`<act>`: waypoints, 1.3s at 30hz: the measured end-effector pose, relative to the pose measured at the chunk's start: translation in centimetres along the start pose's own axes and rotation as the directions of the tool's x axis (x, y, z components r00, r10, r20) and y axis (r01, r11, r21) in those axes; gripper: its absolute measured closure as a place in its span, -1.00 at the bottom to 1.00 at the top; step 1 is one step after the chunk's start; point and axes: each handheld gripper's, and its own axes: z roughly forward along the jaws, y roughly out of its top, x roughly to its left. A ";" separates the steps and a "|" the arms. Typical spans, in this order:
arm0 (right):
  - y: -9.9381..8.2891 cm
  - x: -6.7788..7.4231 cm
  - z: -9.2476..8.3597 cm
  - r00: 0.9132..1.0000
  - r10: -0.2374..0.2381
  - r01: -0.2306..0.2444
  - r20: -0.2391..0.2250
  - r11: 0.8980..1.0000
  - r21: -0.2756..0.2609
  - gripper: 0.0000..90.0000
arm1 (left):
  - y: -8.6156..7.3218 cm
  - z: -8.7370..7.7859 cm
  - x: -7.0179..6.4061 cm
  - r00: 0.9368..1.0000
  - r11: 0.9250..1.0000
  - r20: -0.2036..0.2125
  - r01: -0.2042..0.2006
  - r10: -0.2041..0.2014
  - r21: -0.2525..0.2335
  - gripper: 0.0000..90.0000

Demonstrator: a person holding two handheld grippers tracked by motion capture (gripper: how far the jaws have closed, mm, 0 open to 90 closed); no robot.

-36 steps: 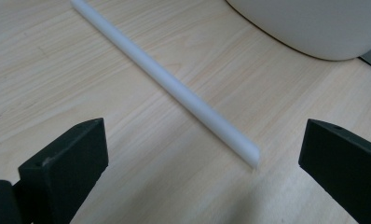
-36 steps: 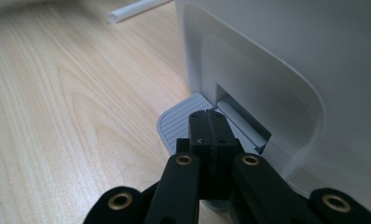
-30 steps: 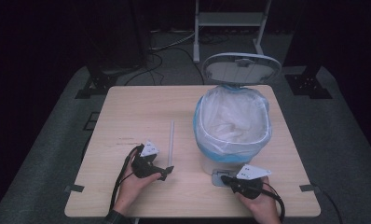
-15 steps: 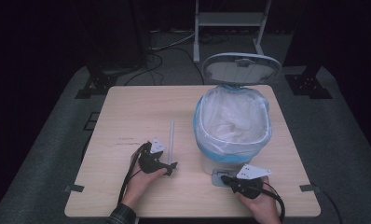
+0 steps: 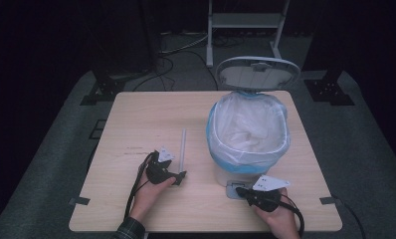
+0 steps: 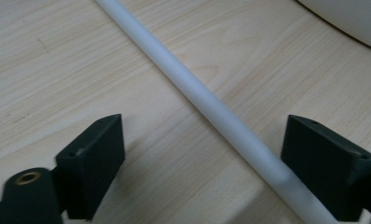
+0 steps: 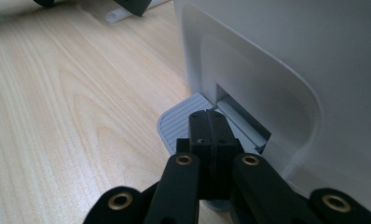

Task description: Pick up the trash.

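Observation:
A thin white tube (image 5: 183,147) lies on the wooden table (image 5: 136,114), left of a white pedal bin (image 5: 248,134). My left gripper (image 5: 178,177) sits at the tube's near end. In the left gripper view the tube (image 6: 211,105) runs diagonally between the jaws of my left gripper (image 6: 207,140). The jaws have just been closing but stand apart, and neither pad presses on the tube. My right gripper (image 5: 241,191) is shut and empty. In the right gripper view its tips (image 7: 207,126) rest on the bin's grey pedal (image 7: 174,123).
The bin's lid (image 5: 258,73) stands up open, and a blue-rimmed liner (image 5: 221,149) with white crumpled material fills the bin. The bin's wall (image 7: 277,70) rises close in front of the right gripper. A metal stand (image 5: 246,20) is on the dark floor behind the table.
My left hand has edged slightly right and forward to the tube's near end. The right hand, the bin and its raised lid have not moved.

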 end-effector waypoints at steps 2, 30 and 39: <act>0.0 0.0 0.0 1.000 0.000 0.000 0.000 1.000 0.000 1.00 | -0.1 0.0 0.1 1.000 1.000 0.002 -0.002 0.002 -0.010 -0.67; 0.0 0.0 0.0 1.000 0.003 -0.003 0.000 1.000 -0.002 1.00 | -0.7 -1.0 1.8 0.997 0.997 -0.051 0.050 -0.052 -0.055 0.47; 0.0 0.0 0.0 1.000 0.008 -0.008 0.000 1.000 0.000 1.00 | -0.7 -0.9 2.2 0.996 0.996 -0.066 0.059 -0.063 -0.061 0.59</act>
